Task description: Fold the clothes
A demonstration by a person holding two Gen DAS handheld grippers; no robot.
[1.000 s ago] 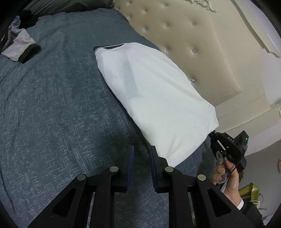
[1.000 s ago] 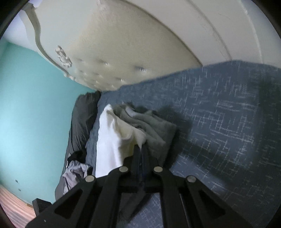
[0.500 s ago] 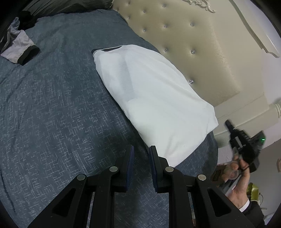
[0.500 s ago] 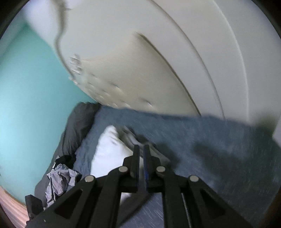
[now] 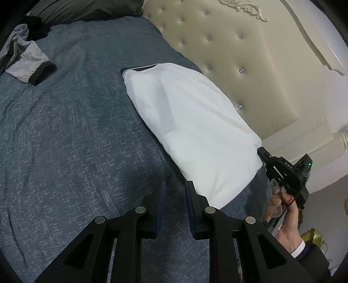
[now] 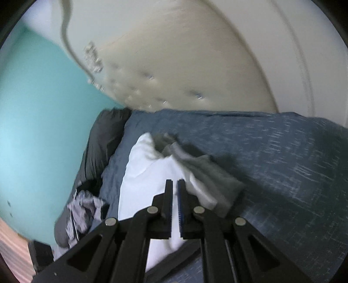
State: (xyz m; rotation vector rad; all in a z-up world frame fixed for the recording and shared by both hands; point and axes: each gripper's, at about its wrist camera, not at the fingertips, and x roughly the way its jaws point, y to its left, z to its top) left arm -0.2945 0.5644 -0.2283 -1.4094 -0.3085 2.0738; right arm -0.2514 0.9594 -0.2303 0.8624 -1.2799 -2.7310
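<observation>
A folded white shirt (image 5: 191, 122) with a dark collar edge lies on the blue bedspread (image 5: 65, 130), close to the headboard. My left gripper (image 5: 175, 185) hovers over bare bedspread just short of the shirt's near corner, open, with nothing between its fingers. A hand (image 5: 287, 219) holds my right gripper (image 5: 261, 150), whose tip touches the shirt's right corner. In the blurred right wrist view that gripper (image 6: 175, 182) sits low over the white shirt (image 6: 148, 174) with its jaws nearly together and nothing visibly pinched. A grey garment (image 6: 208, 174) lies against the shirt's far side.
A crumpled light grey jacket (image 5: 28, 63) with a black cuff lies at the far left of the bed. Dark bedding (image 5: 76, 10) is bunched beyond it. The tufted cream headboard (image 5: 239, 54) runs behind the shirt, and a teal wall (image 6: 32, 108) stands past the bed.
The right gripper lifted away from the shirt's corner half a second ago and has come back down to it. The left gripper has barely moved.
</observation>
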